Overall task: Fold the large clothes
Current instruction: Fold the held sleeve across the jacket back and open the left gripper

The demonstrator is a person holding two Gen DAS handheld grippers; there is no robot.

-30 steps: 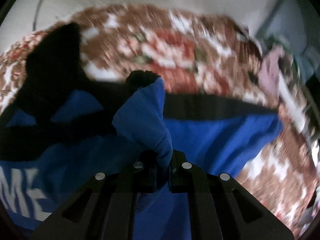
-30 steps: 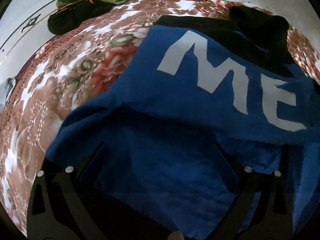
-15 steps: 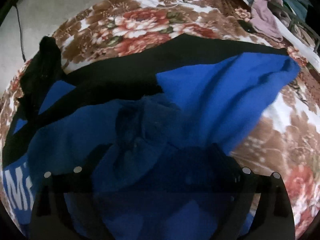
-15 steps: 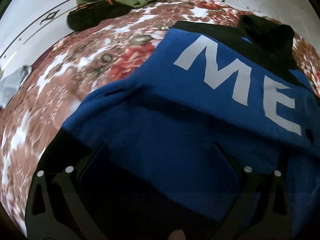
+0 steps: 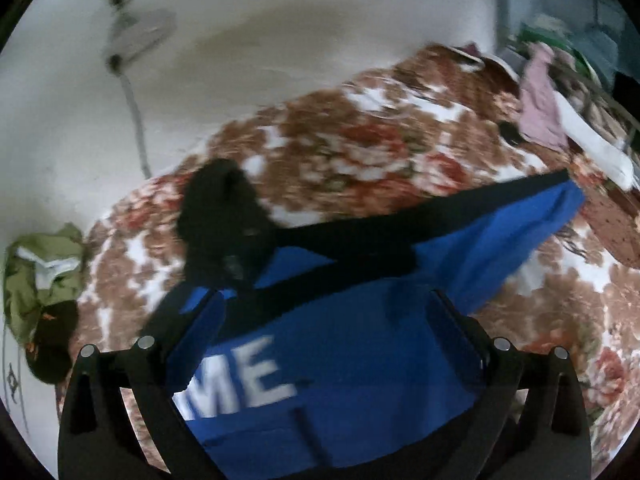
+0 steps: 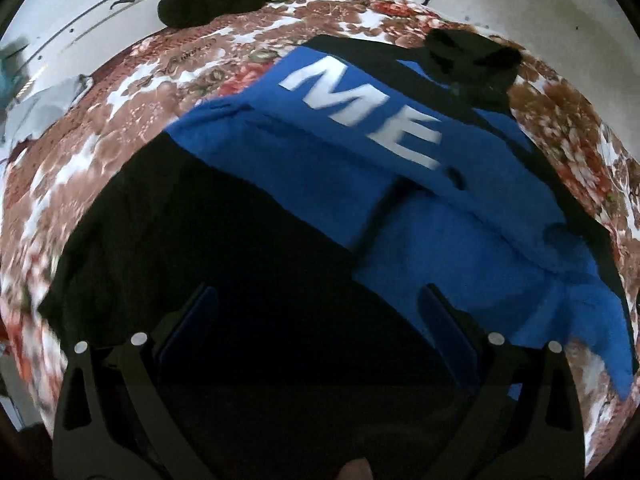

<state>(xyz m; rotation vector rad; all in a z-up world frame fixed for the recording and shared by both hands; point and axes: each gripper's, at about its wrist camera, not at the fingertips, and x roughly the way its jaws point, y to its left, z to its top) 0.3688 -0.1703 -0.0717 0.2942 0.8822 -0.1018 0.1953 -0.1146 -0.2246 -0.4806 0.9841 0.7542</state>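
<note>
A floral blanket (image 5: pixel 360 152) covers the bed, and spread across it lies the blue-and-black hoodie (image 5: pixel 360 360), white letters up, its black hood (image 5: pixel 224 216) toward the wall. An olive garment (image 5: pixel 36 272) is heaped at the bed's edge, and a pink cloth (image 5: pixel 540 112) sits at the far end. The left gripper (image 5: pixel 324 320) hangs over the hoodie, jaws opening, nothing pinched between them. The right gripper (image 6: pixel 316 308) hovers over the hoodie's dark half with jaws spread wide, holding nothing.

Green garment (image 5: pixel 38 276) on floral blanket (image 5: pixel 360 152)
</note>
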